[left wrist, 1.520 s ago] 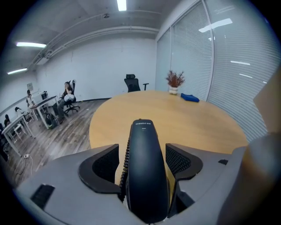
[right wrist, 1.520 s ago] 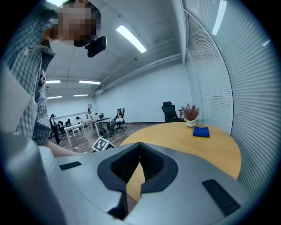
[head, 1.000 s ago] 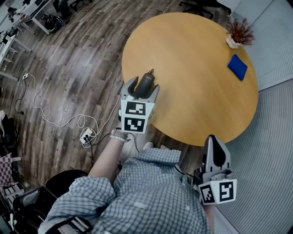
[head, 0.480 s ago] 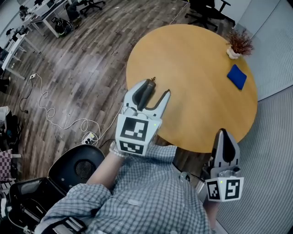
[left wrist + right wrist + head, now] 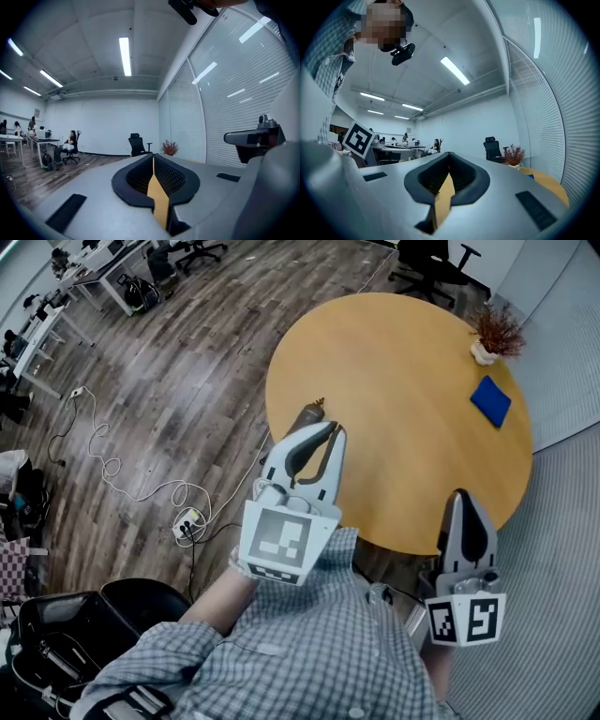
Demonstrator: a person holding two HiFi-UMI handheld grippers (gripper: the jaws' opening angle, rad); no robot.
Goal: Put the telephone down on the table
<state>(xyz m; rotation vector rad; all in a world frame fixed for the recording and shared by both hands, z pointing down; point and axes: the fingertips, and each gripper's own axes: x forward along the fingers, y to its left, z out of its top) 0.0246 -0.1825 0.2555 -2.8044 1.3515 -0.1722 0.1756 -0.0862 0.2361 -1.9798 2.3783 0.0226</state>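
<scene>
The telephone (image 5: pixel 302 417), a dark grey handset with a short aerial, lies on the round wooden table (image 5: pixel 403 371) near its left edge. My left gripper (image 5: pixel 330 431) is raised above it and hides its near end. Its jaws have just been closing and now meet with nothing between them, as the left gripper view (image 5: pixel 153 157) also shows. My right gripper (image 5: pixel 462 499) hovers off the table's near right edge, shut and empty, its closed tips (image 5: pixel 449 154) pointing level across the room.
A blue pad (image 5: pixel 490 400) and a small potted plant (image 5: pixel 495 332) sit at the table's far right. Office chairs (image 5: pixel 427 263) stand beyond it. A cable and power strip (image 5: pixel 189 519) lie on the wood floor at left, and a black bag (image 5: pixel 56 643) sits near my feet.
The left gripper lifted off the telephone toward the camera and its wide jaws closed empty. The telephone stayed on the table. The right gripper rose a little.
</scene>
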